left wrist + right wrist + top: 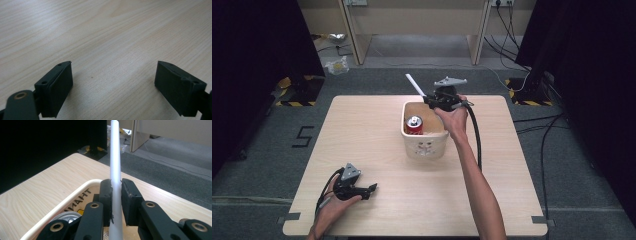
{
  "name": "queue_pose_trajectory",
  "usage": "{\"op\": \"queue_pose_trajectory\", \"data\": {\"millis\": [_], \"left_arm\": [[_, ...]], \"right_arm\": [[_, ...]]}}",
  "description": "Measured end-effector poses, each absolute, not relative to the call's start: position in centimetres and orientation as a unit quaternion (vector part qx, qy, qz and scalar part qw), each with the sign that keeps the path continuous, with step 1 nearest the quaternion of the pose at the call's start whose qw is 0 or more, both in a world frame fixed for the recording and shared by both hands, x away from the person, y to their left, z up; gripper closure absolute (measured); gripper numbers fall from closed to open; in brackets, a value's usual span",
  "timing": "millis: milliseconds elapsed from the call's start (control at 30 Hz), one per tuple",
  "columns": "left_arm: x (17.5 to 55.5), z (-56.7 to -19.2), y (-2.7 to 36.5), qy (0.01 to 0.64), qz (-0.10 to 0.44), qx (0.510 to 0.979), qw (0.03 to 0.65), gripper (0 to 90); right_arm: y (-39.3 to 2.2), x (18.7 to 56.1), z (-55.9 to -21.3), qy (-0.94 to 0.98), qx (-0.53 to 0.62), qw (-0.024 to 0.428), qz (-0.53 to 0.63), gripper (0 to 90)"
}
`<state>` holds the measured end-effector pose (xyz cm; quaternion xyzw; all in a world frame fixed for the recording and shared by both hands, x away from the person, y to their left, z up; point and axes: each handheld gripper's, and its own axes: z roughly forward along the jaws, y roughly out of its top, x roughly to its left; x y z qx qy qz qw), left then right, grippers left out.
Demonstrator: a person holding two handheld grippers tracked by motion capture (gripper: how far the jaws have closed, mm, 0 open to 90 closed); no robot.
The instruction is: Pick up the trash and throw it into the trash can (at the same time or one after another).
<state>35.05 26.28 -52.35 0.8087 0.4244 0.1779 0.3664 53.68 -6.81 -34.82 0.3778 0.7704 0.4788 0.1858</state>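
from the high view i saw my right gripper (pixel 428 99) over the far rim of the cream plastic basket (pixel 425 149), clamped on a white plastic tube (pixel 415 85); a red drink can (pixel 414 124) stood inside. the left gripper (pixel 371 188) rested on the pale wooden table (pixel 362 135).

left gripper view: jaws wide apart (nothing between them).

right gripper view: both pads (pixel 107 195) pinched the tube (pixel 115 157), above the basket (pixel 72 200).

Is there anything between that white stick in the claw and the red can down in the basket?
Nothing visible. The right claw is shut on the white stick, held above the far rim of the basket. The red can stands inside, its top open to the air, with nothing over it.
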Motion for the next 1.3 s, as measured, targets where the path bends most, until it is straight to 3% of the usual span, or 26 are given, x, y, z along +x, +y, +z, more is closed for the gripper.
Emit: {"op": "queue_pose_trajectory", "data": {"millis": [1100, 1300], "left_arm": [[35.0, -52.4, 26.3, 0.425, 0.178, 0.808, 0.368, 14.2], [35.0, -52.4, 26.3, 0.426, 0.178, 0.807, 0.368, 14.2]], "right_arm": [[-5.3, 54.3, -37.1, 0.807, 0.387, 0.159, 0.417, 78.3], [-5.4, 54.2, -37.5, 0.811, 0.392, 0.152, 0.407, 71.8]]}}
